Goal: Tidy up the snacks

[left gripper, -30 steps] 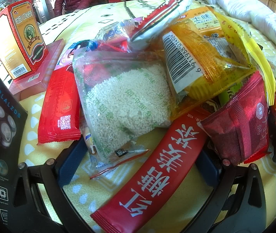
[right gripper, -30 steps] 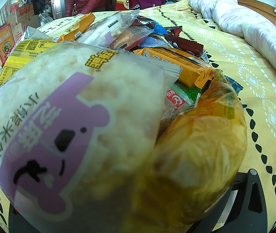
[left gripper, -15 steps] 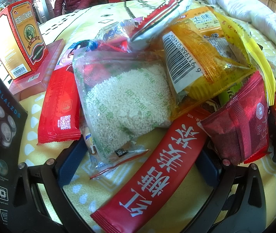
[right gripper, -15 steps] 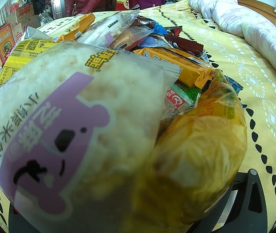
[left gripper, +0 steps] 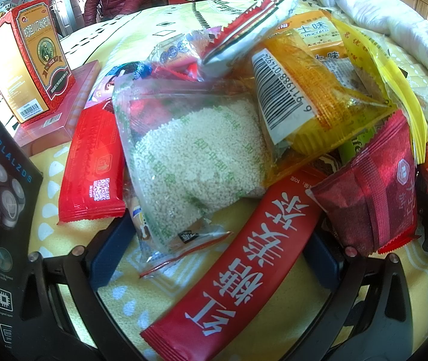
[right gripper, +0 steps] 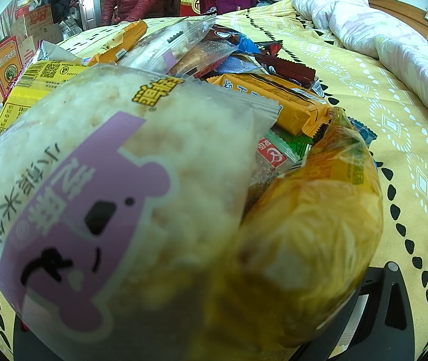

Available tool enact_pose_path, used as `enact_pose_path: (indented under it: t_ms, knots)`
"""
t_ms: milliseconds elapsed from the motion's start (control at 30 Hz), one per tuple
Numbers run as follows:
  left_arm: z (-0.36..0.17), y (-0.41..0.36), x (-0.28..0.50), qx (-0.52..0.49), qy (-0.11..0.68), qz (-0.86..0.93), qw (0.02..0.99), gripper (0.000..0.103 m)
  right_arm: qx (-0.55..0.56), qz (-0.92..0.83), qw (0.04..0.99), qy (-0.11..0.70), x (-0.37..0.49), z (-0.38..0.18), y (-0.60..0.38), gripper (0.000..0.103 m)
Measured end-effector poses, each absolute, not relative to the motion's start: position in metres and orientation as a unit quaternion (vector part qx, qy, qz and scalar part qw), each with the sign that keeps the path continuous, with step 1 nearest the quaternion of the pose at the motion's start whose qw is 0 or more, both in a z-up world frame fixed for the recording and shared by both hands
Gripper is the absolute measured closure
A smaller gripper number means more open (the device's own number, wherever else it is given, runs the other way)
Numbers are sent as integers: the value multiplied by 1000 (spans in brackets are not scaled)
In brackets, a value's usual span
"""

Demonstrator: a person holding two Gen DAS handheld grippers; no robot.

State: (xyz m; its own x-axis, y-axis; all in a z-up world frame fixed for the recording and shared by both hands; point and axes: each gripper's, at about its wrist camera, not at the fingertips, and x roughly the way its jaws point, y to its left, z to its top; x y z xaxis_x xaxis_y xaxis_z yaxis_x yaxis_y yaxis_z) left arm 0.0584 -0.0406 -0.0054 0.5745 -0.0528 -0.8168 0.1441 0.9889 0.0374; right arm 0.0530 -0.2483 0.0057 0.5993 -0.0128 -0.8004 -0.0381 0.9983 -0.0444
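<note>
Left wrist view: the left gripper (left gripper: 214, 258) rests low on the yellow bedspread (left gripper: 63, 231) with its jaws spread wide and nothing clamped; its blue fingers (left gripper: 108, 249) flank a long red sachet (left gripper: 238, 267) that lies slanting between them. Just beyond, a clear bag of white grains (left gripper: 196, 156) sits at the front of the snack pile, overlapped on its right by an orange packet with a barcode (left gripper: 298, 90). A flat red packet (left gripper: 93, 162) lies to the left of the grain bag, and a dark red pouch (left gripper: 373, 186) to the right of the sachet. At far left stand a black shaver box (left gripper: 0, 198) and an upright red carton (left gripper: 27, 57) on a flat pink box (left gripper: 66, 102).

Right wrist view: a rice cracker bag with a purple bear (right gripper: 99, 198) and a yellow wrapped cake (right gripper: 310, 234) fill the near field and hide the right gripper's tips (right gripper: 385, 303), so I cannot tell how its jaws stand or whether they hold either snack. Behind them the heap continues with an orange bar (right gripper: 277, 102). A rolled quilt (right gripper: 379, 30) lies at the far right of the bed.
</note>
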Motion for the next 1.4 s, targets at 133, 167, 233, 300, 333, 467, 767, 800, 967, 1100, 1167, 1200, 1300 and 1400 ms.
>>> enact_pose_path:
  t_ms: [133, 167, 233, 300, 333, 467, 767, 800, 967, 1100, 1167, 1200, 1300, 1400]
  knots:
    - [-5, -41, 58, 50, 458, -56, 886, 0, -28, 7, 894, 448, 53, 6, -248, 0]
    - [-5, -41, 58, 50, 458, -56, 886, 0, -28, 7, 894, 448, 53, 6, -248, 0]
    - [-5, -41, 58, 50, 458, -56, 886, 0, -28, 7, 894, 448, 53, 6, -248, 0]
    - [-5, -41, 58, 50, 458, -56, 886, 0, -28, 7, 894, 448, 53, 5, -248, 0]
    - [-5, -41, 58, 50, 458, -55, 886, 0, -28, 7, 894, 448, 53, 6, -248, 0]
    - [-5, -41, 59, 50, 458, -56, 886, 0, -28, 7, 894, 448, 53, 6, -248, 0]
    - [-6, -41, 58, 50, 457, -55, 887, 0, -29, 7, 894, 448, 53, 6, -248, 0]
    - [-6, -41, 59, 51, 458, -55, 886, 0, -28, 7, 894, 448, 53, 6, -248, 0]
    - [-5, -42, 63, 50, 464, -56, 883, 0, -28, 7, 894, 448, 53, 6, -248, 0]
    - [-2, -36, 72, 37, 486, -72, 870, 0, -28, 7, 894, 447, 53, 6, -248, 0]
    - [2, -30, 71, 25, 498, -104, 861, 0, -28, 7, 894, 448, 53, 6, -248, 0]
    - [4, -27, 68, 17, 500, -117, 858, 1, -28, 7, 894, 448, 53, 6, -248, 0]
    - [17, -9, 40, -41, 490, -181, 852, 1, -29, 7, 894, 448, 53, 6, -247, 0]
    - [30, 9, 18, -81, 460, -178, 866, 1, -28, 7, 894, 448, 53, 6, -248, 0]
